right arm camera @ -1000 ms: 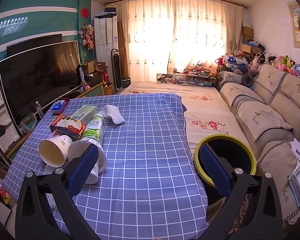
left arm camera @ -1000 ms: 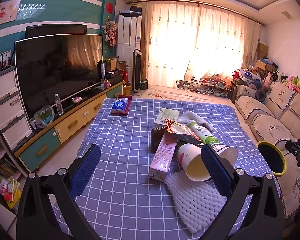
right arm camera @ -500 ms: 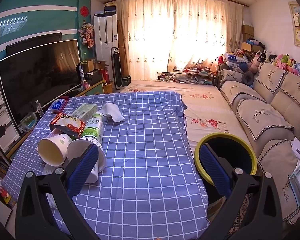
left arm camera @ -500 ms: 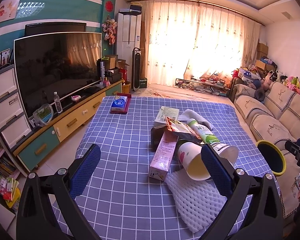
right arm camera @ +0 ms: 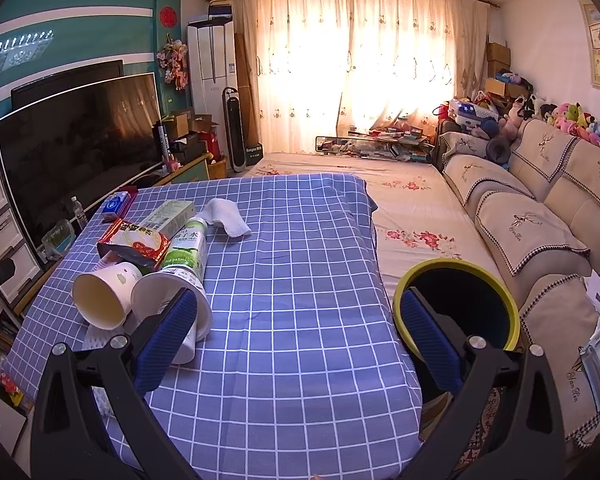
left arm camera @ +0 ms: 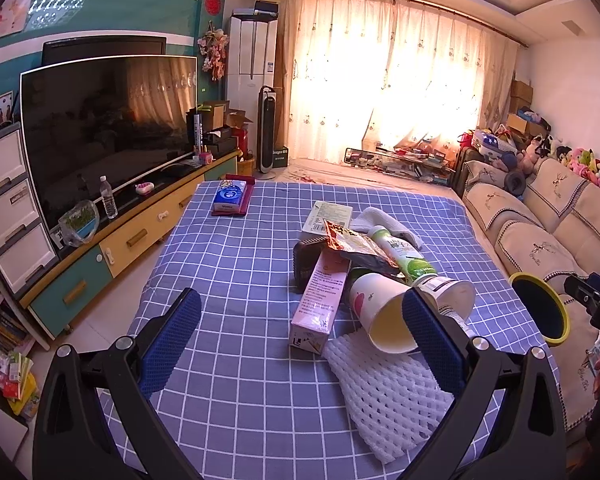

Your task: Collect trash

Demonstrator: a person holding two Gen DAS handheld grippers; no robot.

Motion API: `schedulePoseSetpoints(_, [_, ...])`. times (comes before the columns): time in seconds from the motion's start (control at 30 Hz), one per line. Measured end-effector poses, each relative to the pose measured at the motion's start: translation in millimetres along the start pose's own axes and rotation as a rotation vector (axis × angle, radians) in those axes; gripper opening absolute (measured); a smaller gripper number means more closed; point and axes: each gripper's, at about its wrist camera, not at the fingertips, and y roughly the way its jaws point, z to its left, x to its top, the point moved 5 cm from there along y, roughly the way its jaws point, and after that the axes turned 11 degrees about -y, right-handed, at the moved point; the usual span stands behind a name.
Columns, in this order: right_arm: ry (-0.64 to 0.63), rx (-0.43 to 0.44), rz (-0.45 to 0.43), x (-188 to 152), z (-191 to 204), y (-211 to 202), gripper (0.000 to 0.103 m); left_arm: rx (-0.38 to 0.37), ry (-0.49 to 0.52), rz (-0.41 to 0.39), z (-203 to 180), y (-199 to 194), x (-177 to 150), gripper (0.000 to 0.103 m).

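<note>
The left hand-held gripper (left arm camera: 300,332) hovers above the bench (left arm camera: 236,264) with its blue pads spread wide and nothing between them. From it, the trash pile sits at about 1 o'clock: a pink carton (left arm camera: 320,300) lies just ahead, its near end touching a white foam net (left arm camera: 384,392) at 4 o'clock. A paper cup (left arm camera: 380,312) lies on its side beside the right pad, mouth toward the camera, with a second white tub (left arm camera: 448,292) behind that pad. A green bottle (left arm camera: 404,252) and a red snack bag (left arm camera: 356,244) rest on top, farther out at 1 o'clock.

The right hand-held gripper (right arm camera: 300,328) is likewise wide open and empty over bare cloth. The tub (right arm camera: 160,292) touches its left pad's outline at 9 o'clock; the cup (right arm camera: 104,292) lies farther left. The yellow-rimmed bin (right arm camera: 456,266) stands off the bench edge at 3 o'clock, behind the right pad.
</note>
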Motion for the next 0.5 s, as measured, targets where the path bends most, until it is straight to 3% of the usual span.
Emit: schedulePoseSetpoints(0.5, [0.002,0.008,0.016,-2.9,1.7,7.4,0.097,-0.005,-0.005,0.006,-0.1,2.7,-0.9,0.099])
